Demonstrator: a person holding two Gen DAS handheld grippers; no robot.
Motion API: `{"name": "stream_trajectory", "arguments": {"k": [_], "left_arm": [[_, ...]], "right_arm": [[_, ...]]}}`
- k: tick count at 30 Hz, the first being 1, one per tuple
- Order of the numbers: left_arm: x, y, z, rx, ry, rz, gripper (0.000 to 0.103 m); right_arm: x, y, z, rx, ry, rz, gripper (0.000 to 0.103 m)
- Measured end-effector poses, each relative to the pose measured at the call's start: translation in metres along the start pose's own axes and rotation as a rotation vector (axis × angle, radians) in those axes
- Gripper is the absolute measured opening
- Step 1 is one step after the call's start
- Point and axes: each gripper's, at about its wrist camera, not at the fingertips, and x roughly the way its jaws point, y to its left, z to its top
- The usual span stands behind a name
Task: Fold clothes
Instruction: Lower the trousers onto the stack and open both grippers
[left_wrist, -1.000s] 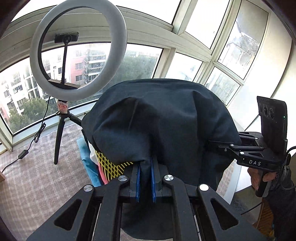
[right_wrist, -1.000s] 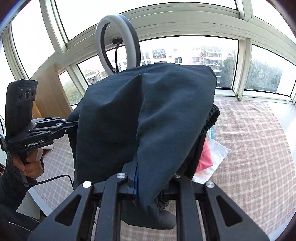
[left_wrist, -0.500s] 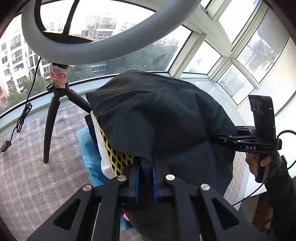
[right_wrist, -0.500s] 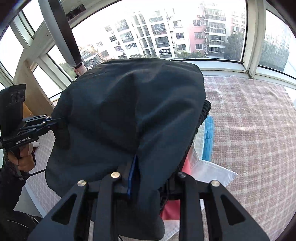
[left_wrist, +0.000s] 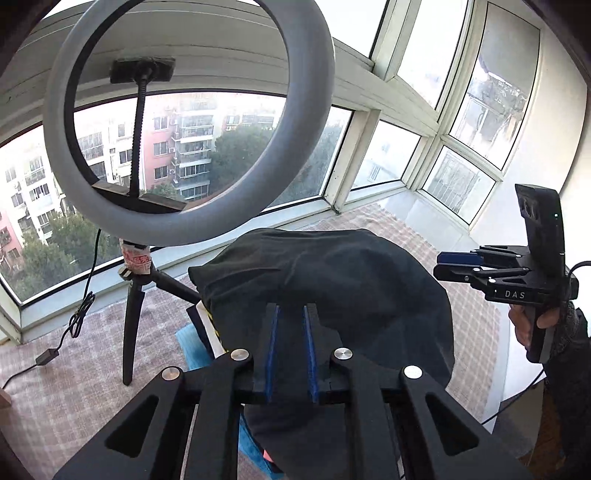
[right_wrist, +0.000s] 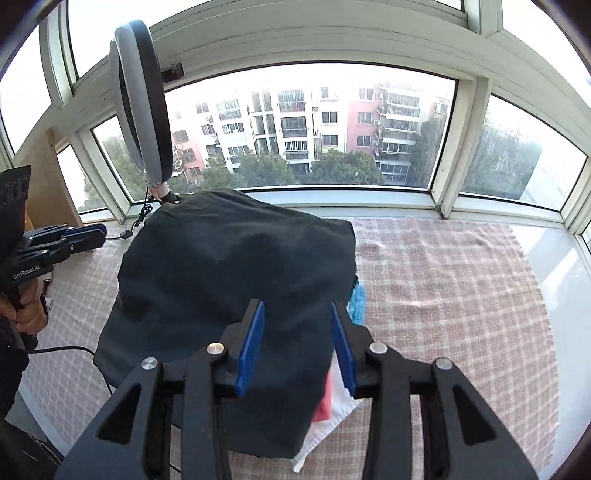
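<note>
While clothes sit stacked, ring light (left_wrist: 184, 122) stands just behind dark garment (left_wrist: 332, 280).

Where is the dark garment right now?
The dark garment lies on a stack of clothes on the checked cloth, in front of both grippers in both wrist views, with the ring light behind it on its tripod.

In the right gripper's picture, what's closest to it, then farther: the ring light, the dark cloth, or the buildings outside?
1. Dark cloth, right under the right gripper.
2. Ring light, upper left by the window.
3. Buildings, outside, beyond the glass.
</note>
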Motion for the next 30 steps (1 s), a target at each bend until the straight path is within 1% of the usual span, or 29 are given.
{"name": "stream_trajectory", "arguments": {"k": [1, 2, 3, 5, 6, 8, 10, 12, 14, 16, 17, 18, 20, 23, 24, 26, 27, 29, 30], "left_arm": [[0.011, -0.002, 0.004, 0.009, 0.0, 0.023, 0.011], [0.026, 0.002, 0.003, 0.008, 0.024, 0.055, 0.011], [0.04, 0.009, 0.001, -0.007, 0.055, 0.07, 0.011], [0.06, 0.03, -0.007, -0.065, 0.109, 0.12, 0.009], [0.057, 0.038, -0.009, -0.085, 0.113, 0.127, 0.009], [0.05, 0.052, -0.013, -0.124, 0.117, 0.14, 0.007], [0.024, 0.048, -0.016, -0.104, 0.086, 0.117, 0.006], [-0.003, 0.032, -0.026, -0.047, 0.059, 0.078, 0.006], [-0.019, 0.011, -0.041, 0.021, 0.048, 0.039, 0.008], [-0.018, 0.002, -0.057, 0.014, 0.087, -0.026, 0.007], [-0.013, -0.002, -0.067, -0.01, 0.116, -0.058, 0.008], [-0.006, -0.005, -0.076, -0.034, 0.144, -0.09, 0.008], [0.01, -0.015, -0.099, -0.038, 0.198, -0.093, 0.006], [0.023, -0.034, -0.123, -0.033, 0.253, -0.124, 0.006], [0.018, -0.036, -0.12, -0.023, 0.251, -0.133, 0.006], [0.006, -0.042, -0.113, 0.0, 0.245, -0.151, 0.006], [-0.004, -0.041, -0.103, 0.009, 0.209, -0.14, 0.007], [-0.021, -0.037, -0.077, 0.036, 0.115, -0.087, 0.007], [-0.023, -0.033, -0.064, 0.043, 0.077, -0.061, 0.007]], "right_arm": [[0.009, 0.005, 0.0, -0.013, 0.005, -0.007, 0.026], [0.018, 0.009, 0.0, -0.026, 0.011, -0.015, 0.022], [0.027, 0.014, 0.0, -0.039, 0.016, -0.022, 0.022], [0.056, 0.011, -0.006, -0.076, 0.064, -0.093, 0.021], [0.066, 0.004, -0.007, -0.051, 0.08, -0.089, 0.019], [0.085, -0.009, -0.009, 0.0, 0.111, -0.076, 0.019], [0.067, -0.016, -0.005, 0.061, 0.071, -0.039, 0.019], [0.039, -0.013, -0.005, 0.072, 0.017, 0.002, 0.019], [0.014, -0.003, -0.011, 0.068, -0.015, 0.044, 0.021], [0.004, 0.008, -0.025, 0.062, 0.008, 0.084, 0.021], [0.003, 0.014, -0.033, 0.055, 0.026, 0.097, 0.021], [0.009, 0.019, -0.04, 0.039, 0.05, 0.085, 0.021], [0.023, 0.026, -0.054, 0.001, 0.101, 0.052, 0.021], [0.05, 0.024, -0.063, 0.001, 0.157, 0.019, 0.021], [0.058, 0.024, -0.065, 0.004, 0.175, 0.013, 0.021], [0.053, 0.028, -0.062, -0.024, 0.173, 0.007, 0.021], [0.051, 0.03, -0.06, -0.038, 0.172, 0.004, 0.021], [0.033, 0.03, -0.053, -0.031, 0.122, 0.02, 0.021], [0.026, 0.029, -0.049, -0.018, 0.094, 0.022, 0.021]]}}
